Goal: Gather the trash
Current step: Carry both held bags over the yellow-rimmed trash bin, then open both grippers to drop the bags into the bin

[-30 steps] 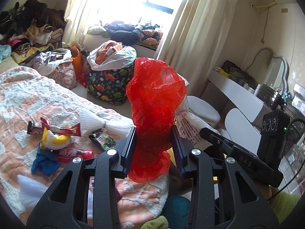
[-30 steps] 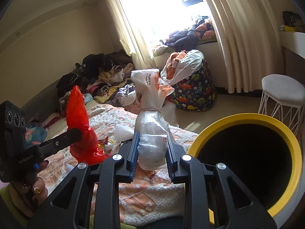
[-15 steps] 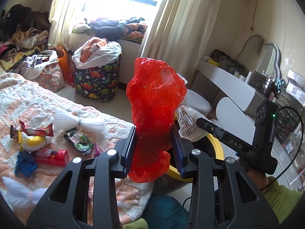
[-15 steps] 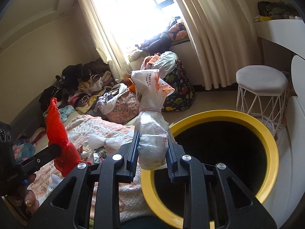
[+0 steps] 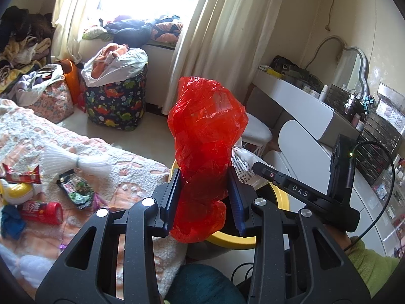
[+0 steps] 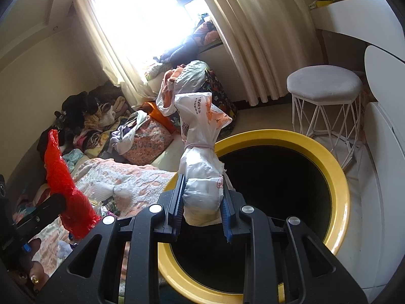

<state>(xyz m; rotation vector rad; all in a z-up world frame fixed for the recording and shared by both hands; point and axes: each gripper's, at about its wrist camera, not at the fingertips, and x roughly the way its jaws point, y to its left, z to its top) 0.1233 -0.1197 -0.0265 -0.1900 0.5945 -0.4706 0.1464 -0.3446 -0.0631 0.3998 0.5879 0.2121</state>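
Note:
My left gripper is shut on a crumpled red plastic bag, held upright beside the bed's edge. My right gripper is shut on a tied white plastic bag with printed text, held over the near rim of the yellow-rimmed bin, whose inside is dark. In the left wrist view the bin shows only as a yellow arc behind the red bag, with the right gripper and white bag just above it. The red bag appears at the left of the right wrist view.
Wrappers, a red can, a white mesh bundle and a blue cloth lie on the bed. A white stool stands behind the bin. A dinosaur-print hamper, clothes piles, curtains and a white vanity desk surround the floor.
Both grippers have swung right, away from the bed toward the bin. The white bag now hangs over the bin's rim, and the bin fills more of the right wrist view.

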